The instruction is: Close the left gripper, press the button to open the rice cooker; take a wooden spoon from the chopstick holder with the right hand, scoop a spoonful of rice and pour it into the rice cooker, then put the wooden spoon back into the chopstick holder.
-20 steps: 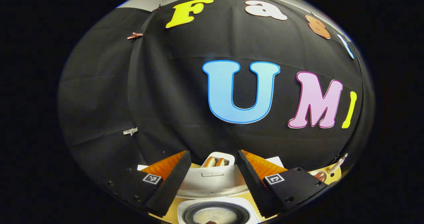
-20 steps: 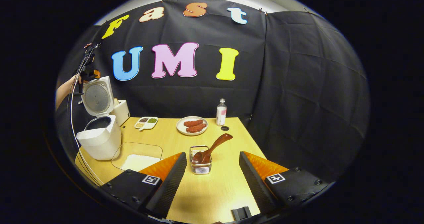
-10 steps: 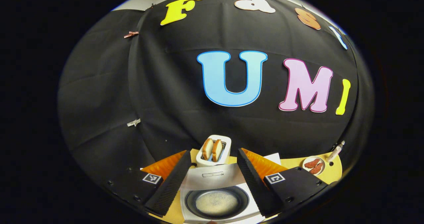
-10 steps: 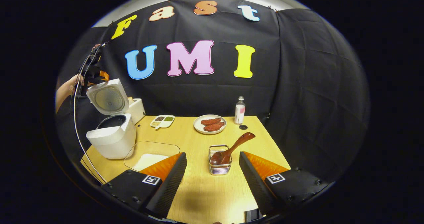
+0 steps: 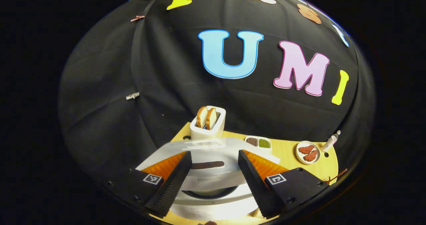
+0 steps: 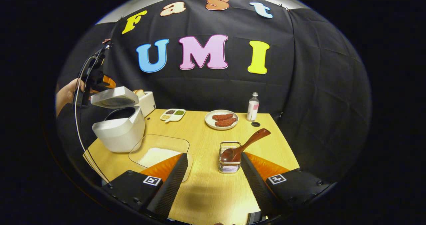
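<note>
The left gripper [image 5: 213, 181] hangs above the rice cooker [image 6: 119, 131], jaws apart, its lid [image 5: 206, 151] half lowered before a toaster [image 5: 208, 125]. The right gripper [image 6: 213, 181], jaws apart, faces the chopstick holder [image 6: 229, 161] with the wooden spoon [image 6: 246, 145] on the tabletop [image 6: 206, 191], beside a rice tray [image 6: 156, 151].

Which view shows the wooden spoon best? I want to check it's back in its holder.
The right gripper view: the wooden spoon leans bowl-down in the wire chopstick holder, handle slanting up to the right, ahead of the right gripper. In the left gripper view I cannot make the spoon out; the rice cooker sits close.
</note>
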Motion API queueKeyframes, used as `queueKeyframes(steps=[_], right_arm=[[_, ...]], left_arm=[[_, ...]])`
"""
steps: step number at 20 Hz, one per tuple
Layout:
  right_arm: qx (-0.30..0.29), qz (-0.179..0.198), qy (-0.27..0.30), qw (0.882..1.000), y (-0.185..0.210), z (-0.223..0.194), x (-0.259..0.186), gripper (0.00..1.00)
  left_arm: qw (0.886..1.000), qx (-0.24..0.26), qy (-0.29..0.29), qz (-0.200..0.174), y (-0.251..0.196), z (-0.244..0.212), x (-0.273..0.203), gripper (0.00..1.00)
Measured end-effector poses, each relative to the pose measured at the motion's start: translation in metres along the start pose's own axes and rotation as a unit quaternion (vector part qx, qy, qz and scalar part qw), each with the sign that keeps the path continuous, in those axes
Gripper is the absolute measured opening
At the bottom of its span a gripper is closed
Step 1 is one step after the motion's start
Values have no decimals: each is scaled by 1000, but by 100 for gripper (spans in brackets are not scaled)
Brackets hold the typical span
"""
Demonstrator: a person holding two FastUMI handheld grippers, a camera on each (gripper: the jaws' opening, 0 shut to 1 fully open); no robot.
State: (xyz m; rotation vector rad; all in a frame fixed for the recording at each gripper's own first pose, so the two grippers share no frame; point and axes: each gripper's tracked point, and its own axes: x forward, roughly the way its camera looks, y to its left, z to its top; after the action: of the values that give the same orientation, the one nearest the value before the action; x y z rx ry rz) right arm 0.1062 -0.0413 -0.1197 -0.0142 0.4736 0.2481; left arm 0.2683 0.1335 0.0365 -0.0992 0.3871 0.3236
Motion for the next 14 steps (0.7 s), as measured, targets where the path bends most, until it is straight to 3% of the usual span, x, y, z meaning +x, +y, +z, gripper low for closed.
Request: queueKeyframes(steps=[14], right_arm=[[8, 9, 34, 999, 5, -28, -1, 99]], left_arm=[[1000, 13, 4, 24, 4, -108, 17, 100]])
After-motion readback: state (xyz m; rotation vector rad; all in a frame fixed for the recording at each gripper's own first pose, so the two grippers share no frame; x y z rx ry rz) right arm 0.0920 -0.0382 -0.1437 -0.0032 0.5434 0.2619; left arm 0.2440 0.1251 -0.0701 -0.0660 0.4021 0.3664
